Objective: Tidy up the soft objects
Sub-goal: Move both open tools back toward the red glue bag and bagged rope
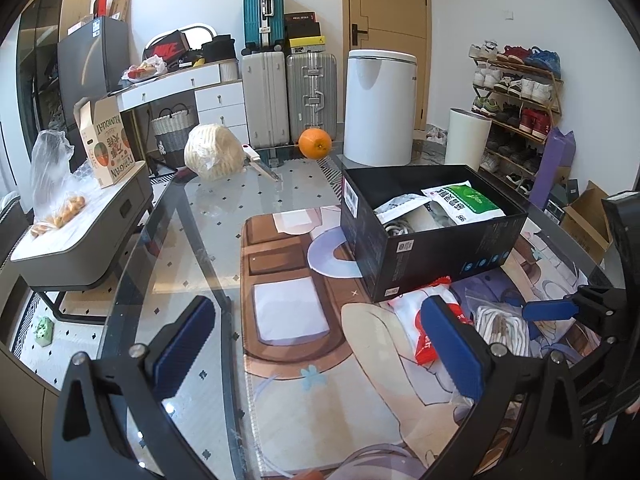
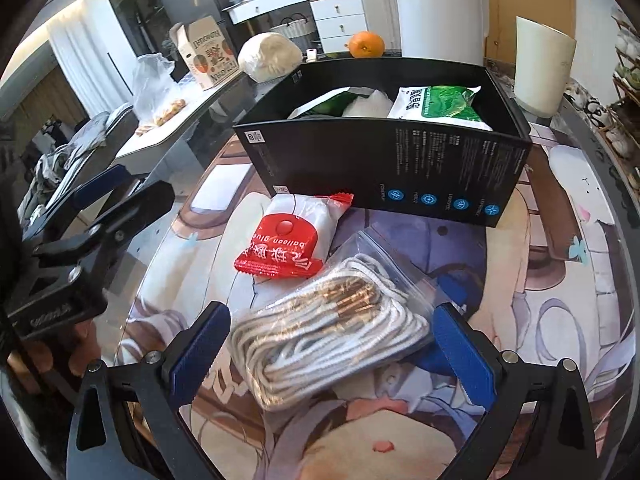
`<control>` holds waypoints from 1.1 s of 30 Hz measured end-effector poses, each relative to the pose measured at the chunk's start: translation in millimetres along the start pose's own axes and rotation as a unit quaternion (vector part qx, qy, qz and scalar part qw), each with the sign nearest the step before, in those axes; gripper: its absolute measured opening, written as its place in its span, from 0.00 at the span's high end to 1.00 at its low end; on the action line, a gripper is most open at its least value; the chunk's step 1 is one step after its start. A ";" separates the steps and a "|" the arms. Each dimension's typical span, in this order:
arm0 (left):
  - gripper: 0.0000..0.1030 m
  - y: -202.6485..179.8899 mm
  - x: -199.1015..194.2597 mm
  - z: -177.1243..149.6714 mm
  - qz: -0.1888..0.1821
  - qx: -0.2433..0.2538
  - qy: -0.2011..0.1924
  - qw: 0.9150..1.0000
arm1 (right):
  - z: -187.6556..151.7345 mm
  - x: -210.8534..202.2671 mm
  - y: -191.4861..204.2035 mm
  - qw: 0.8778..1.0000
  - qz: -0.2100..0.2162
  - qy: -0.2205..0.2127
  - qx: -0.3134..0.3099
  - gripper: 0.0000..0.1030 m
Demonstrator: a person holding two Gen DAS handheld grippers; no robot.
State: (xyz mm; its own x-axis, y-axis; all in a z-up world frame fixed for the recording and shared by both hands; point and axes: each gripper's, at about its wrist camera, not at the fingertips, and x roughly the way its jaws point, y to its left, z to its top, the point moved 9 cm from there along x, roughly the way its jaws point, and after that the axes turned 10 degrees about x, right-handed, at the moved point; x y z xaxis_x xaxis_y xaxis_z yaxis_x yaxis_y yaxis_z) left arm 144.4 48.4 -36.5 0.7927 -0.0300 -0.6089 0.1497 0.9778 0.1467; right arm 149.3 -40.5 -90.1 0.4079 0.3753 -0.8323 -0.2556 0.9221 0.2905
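bagged white cord: light, slippery film; best gripped mid-bundle. right hand-held gripper spread astride; left hand-held gripper spread, empty.

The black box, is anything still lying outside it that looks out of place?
Yes. Two soft packs lie on the mat in front of the black box: a red and white packet and a clear bag of white cords. The right gripper is open around the cord bag. Other packs are already inside.

Box mid-desk, packets inside | glue packet touching box's near side | bagged cords nearer still, overlapping that packet | orange, wrapped bundle at far edge
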 end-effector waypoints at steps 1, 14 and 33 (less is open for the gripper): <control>0.00 -0.2 0.8 -0.7 0.000 0.001 0.002 1.000 | 0.1 1.4 0.1 1.000 -0.006 -0.001 -0.001 0.01; 0.00 -17.0 8.3 2.9 -0.011 0.015 0.010 1.000 | -15.5 -5.7 -27.3 0.997 -0.033 0.038 -0.063 0.01; 0.00 -42.5 28.4 -1.1 -0.026 0.039 0.036 0.998 | -10.2 -4.9 -43.7 0.995 -0.065 -0.005 -0.080 0.01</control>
State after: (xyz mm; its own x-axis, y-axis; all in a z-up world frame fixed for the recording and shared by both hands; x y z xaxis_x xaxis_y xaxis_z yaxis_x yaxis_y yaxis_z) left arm 159.9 6.2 -60.9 0.7381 -0.0616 -0.6719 0.2370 0.9560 0.1728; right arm 149.5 -83.6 -103.6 0.4547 0.2556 -0.8532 -0.3358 0.9364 0.1016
